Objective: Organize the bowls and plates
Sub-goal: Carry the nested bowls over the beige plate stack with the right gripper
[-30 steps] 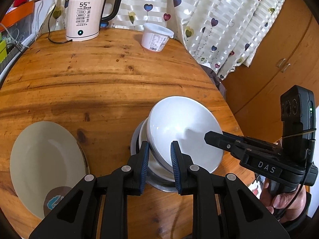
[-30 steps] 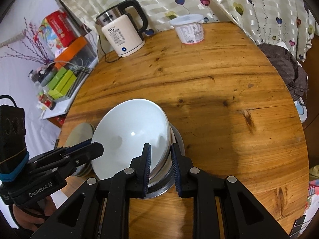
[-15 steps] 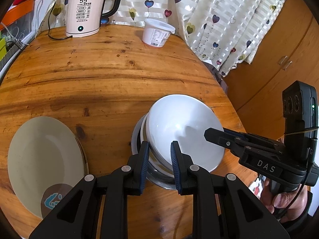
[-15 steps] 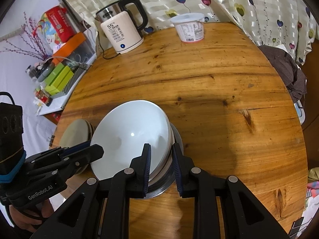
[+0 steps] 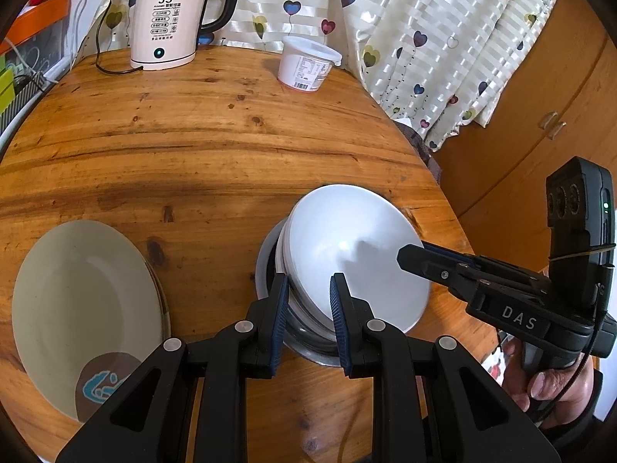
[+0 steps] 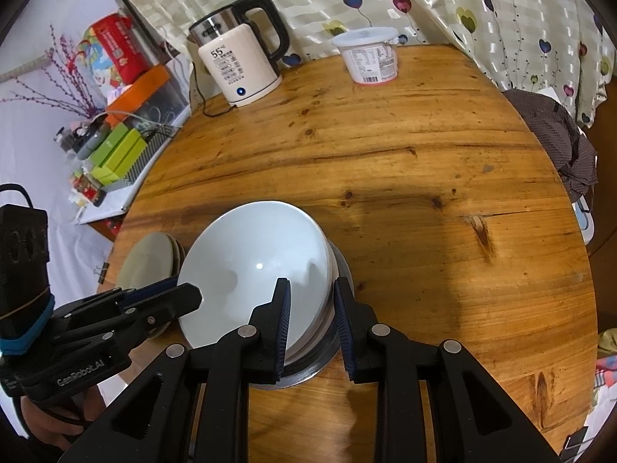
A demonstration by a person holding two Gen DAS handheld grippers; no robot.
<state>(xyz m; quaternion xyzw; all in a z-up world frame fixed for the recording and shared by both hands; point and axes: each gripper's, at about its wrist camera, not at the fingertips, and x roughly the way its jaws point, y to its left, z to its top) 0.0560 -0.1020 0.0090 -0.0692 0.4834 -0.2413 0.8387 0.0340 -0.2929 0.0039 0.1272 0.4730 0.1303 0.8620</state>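
Note:
A stack of white bowls sits in a metal bowl on the round wooden table. My left gripper is shut on the near rim of the stack. My right gripper is shut on the opposite rim of the same stack of bowls, above the metal bowl. A stack of beige plates lies to the left of the bowls; it also shows in the right wrist view. Each gripper shows in the other's view, the right one and the left one.
A pink electric kettle with its cord and a white plastic tub stand at the table's far edge. A heart-patterned curtain hangs behind. A cluttered side shelf stands left of the table; a wooden cabinet is on the right.
Both cameras have drawn back and risen slightly; the kettle and tub sit higher and farther in view. The bowl stack stays between both pairs of fingers.

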